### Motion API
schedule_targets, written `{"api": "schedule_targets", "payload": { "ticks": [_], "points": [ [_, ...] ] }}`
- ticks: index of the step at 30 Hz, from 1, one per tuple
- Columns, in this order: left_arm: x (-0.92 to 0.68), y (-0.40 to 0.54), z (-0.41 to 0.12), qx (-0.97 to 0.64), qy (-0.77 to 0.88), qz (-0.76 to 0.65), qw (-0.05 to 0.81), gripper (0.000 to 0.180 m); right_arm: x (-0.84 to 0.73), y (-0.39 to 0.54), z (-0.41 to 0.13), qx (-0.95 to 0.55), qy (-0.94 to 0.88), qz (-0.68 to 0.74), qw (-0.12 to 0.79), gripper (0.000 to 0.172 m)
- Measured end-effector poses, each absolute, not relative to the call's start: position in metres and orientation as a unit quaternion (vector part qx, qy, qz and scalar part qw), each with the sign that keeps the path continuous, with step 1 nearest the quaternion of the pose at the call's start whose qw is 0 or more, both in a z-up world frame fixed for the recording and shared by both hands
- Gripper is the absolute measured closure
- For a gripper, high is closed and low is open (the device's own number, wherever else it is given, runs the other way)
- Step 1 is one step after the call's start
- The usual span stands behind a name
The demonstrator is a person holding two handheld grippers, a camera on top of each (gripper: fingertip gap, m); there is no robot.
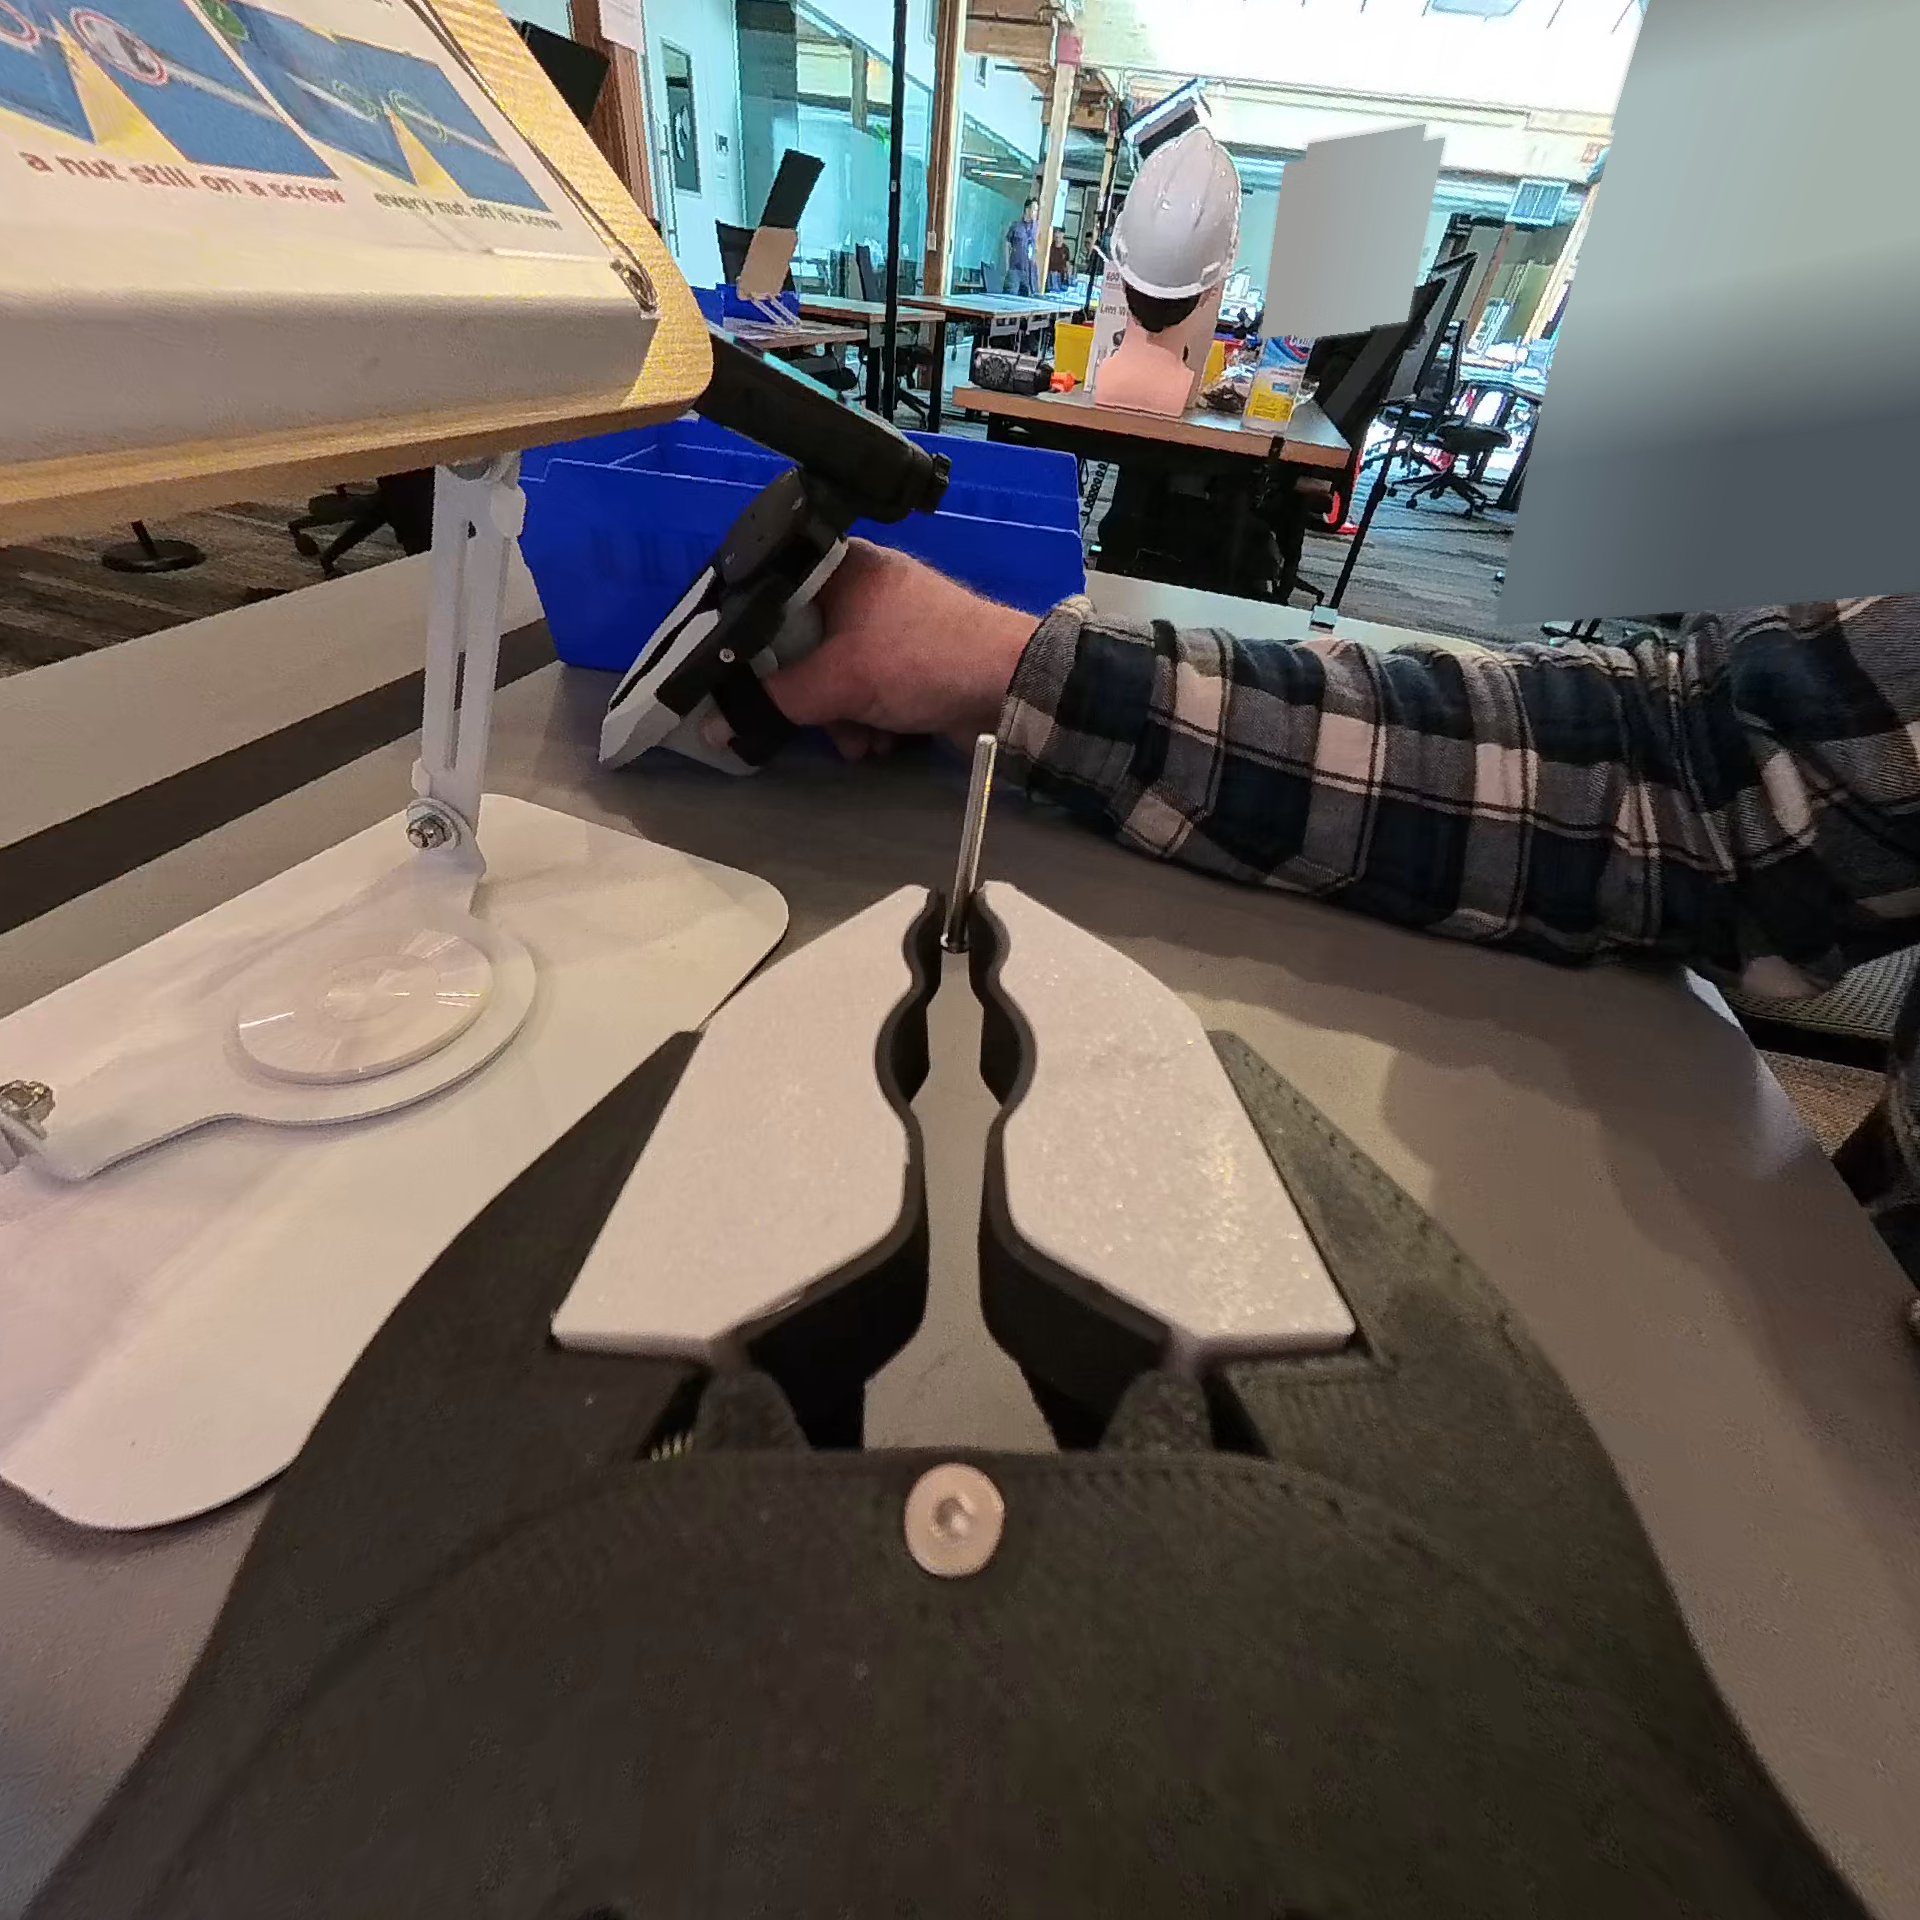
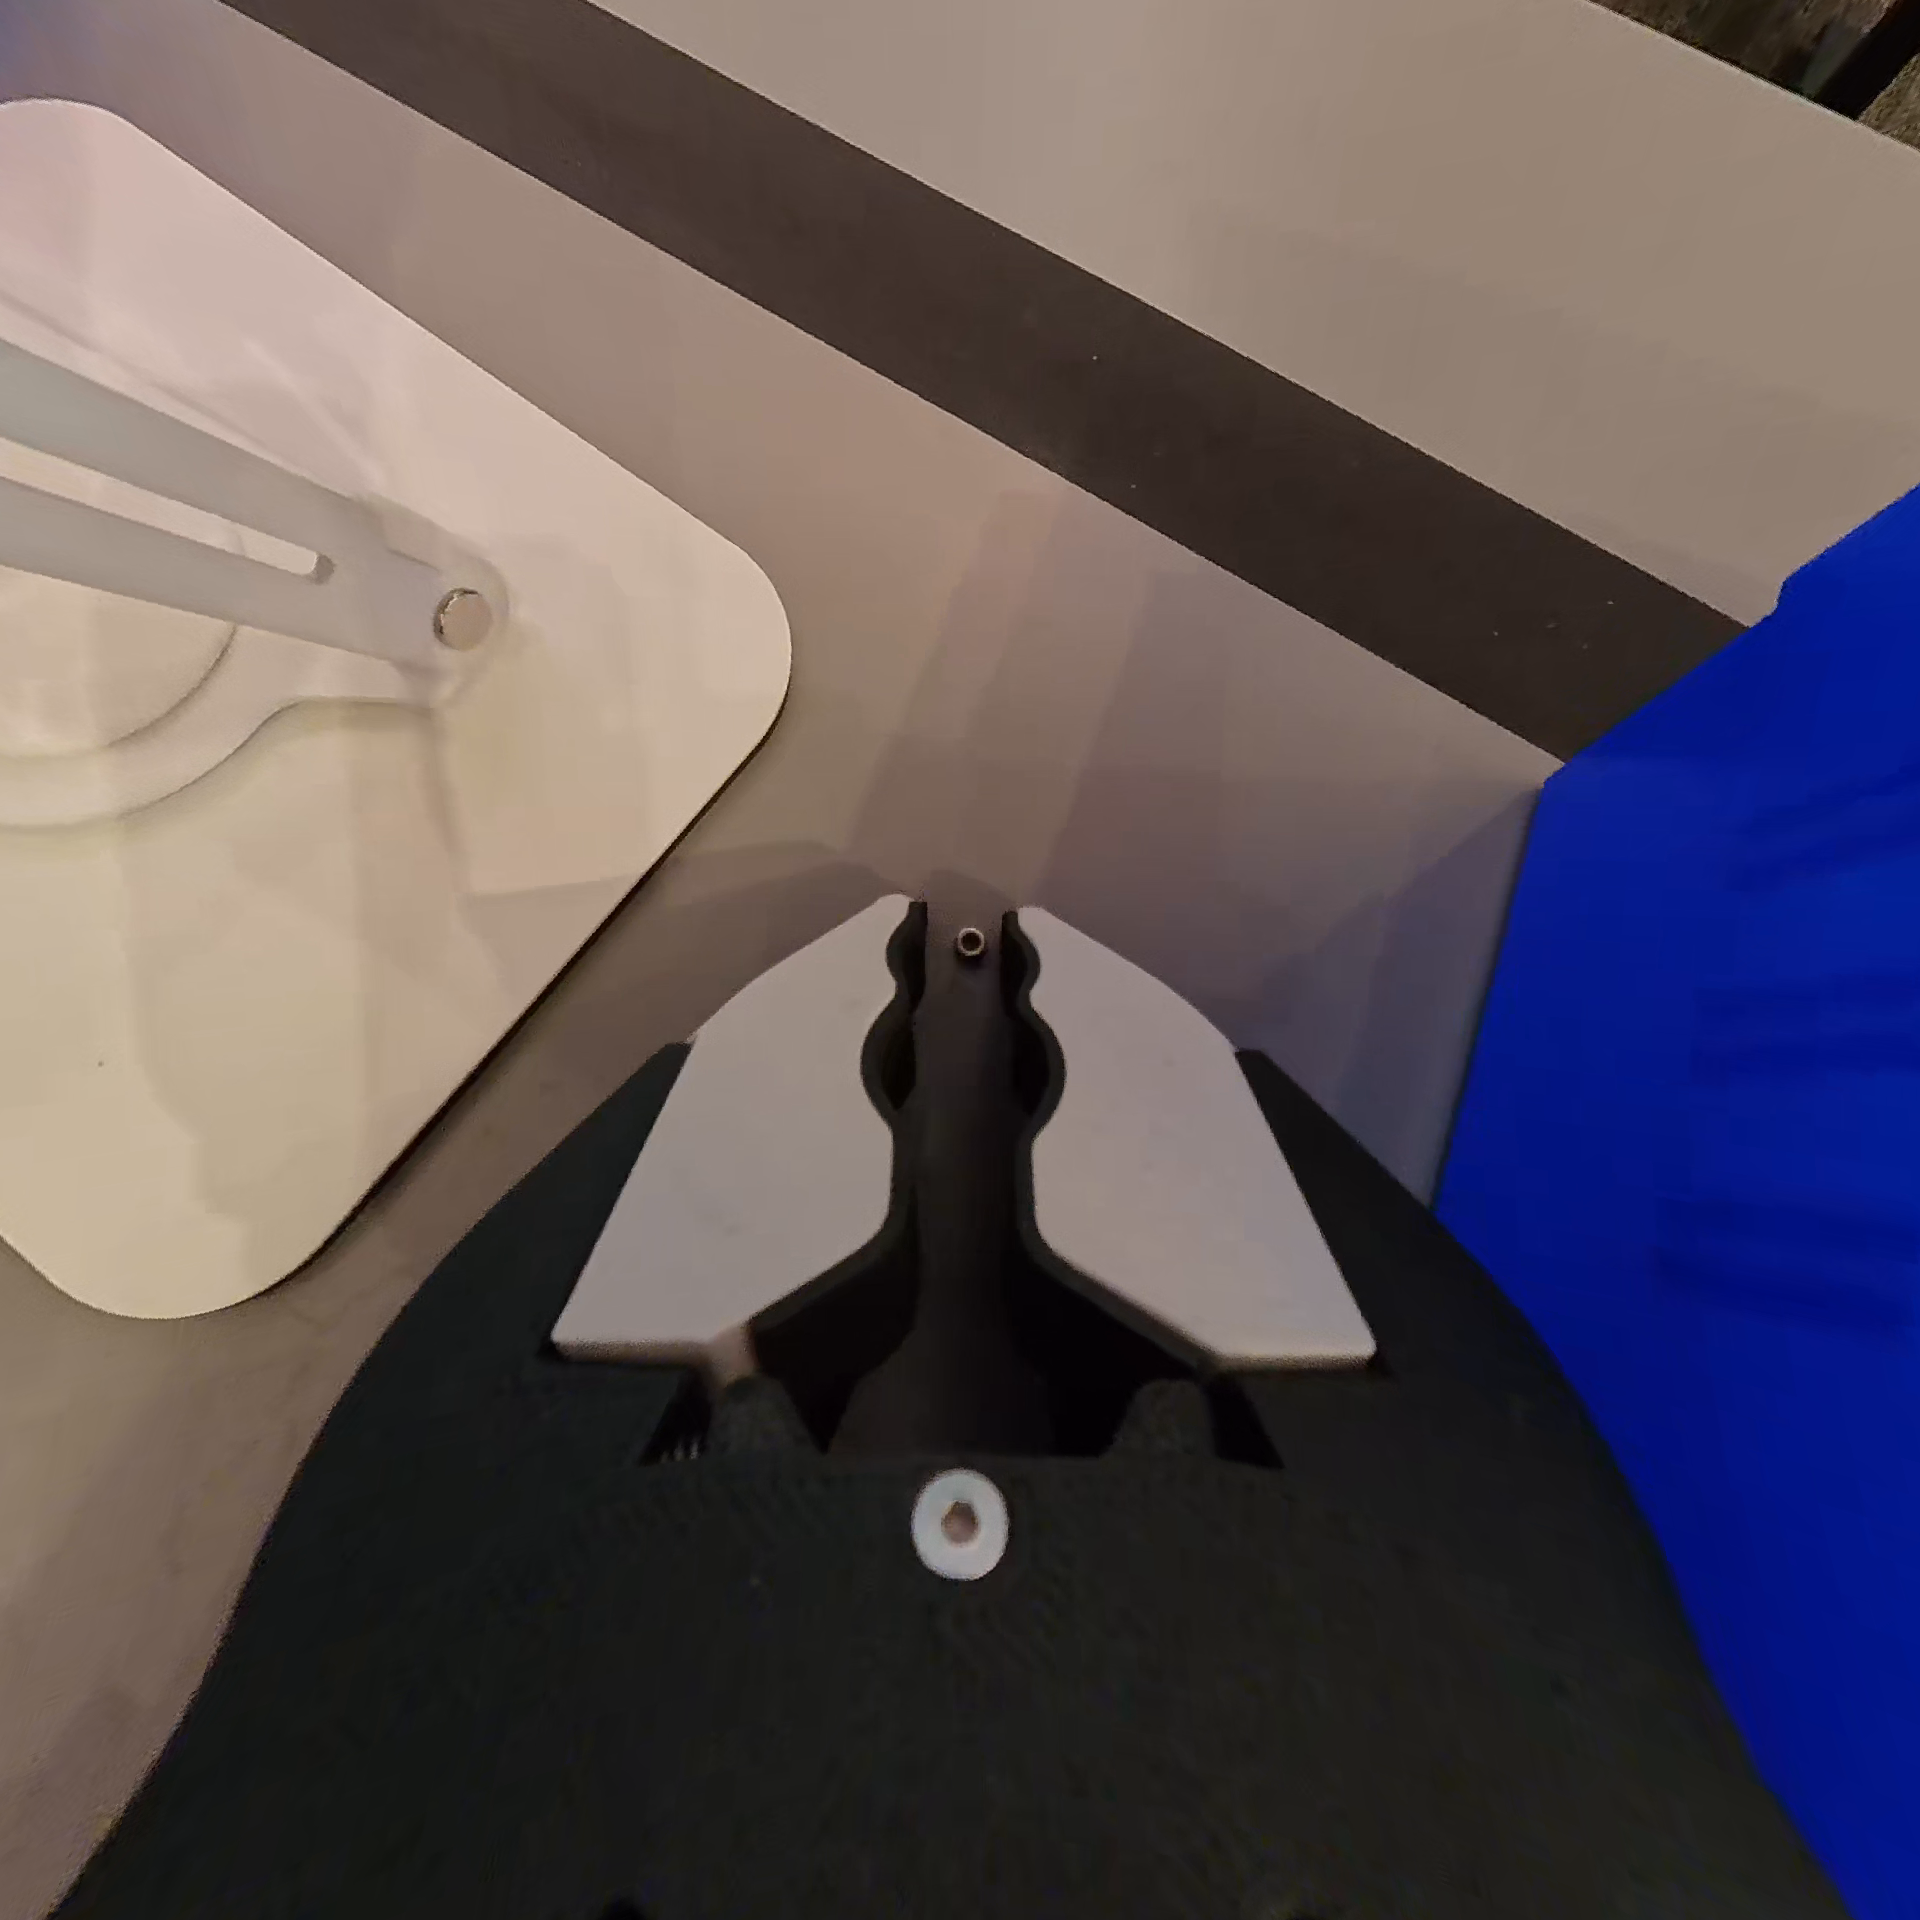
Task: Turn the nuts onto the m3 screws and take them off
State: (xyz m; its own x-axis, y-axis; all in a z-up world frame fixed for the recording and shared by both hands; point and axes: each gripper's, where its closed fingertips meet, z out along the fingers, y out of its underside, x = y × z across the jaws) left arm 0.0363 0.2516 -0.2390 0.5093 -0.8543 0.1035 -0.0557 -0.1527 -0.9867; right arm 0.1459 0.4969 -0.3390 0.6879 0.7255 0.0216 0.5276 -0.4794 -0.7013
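**Steel screw pinched, small nut between spread fingers**

At frame left a smooth white stand base [image 1: 582, 935] lies flat on the matte grey bench [image 1: 1351, 1091]. At centre, my left gripper [image 1: 958, 914] pinches a slim, upright steel screw [image 1: 977, 821] at its fingertips. My right gripper [image 2: 966, 925] tilts down at the bench, fingers spread around a tiny metal nut [image 2: 971, 941], not pressing it. A blue bin [image 2: 1714, 1143] fills the right.

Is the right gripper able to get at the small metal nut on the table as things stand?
Probably yes. The small metal nut already lies between the open fingertips of the right gripper on the grey table, untouched by either pad, and nothing blocks it.
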Motion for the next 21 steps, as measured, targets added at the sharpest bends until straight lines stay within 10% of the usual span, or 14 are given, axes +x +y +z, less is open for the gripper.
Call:
{"api": "schedule_targets", "payload": {
  "ticks": [21],
  "points": [
    [0.0380, 0.2499, -0.2386, -0.667, 0.343, -0.365, 0.551, 0.177, 0.1502, 0.4996, -0.3397, -0.863, -0.370, 0.114, 0.325, 0.159]
  ]
}}
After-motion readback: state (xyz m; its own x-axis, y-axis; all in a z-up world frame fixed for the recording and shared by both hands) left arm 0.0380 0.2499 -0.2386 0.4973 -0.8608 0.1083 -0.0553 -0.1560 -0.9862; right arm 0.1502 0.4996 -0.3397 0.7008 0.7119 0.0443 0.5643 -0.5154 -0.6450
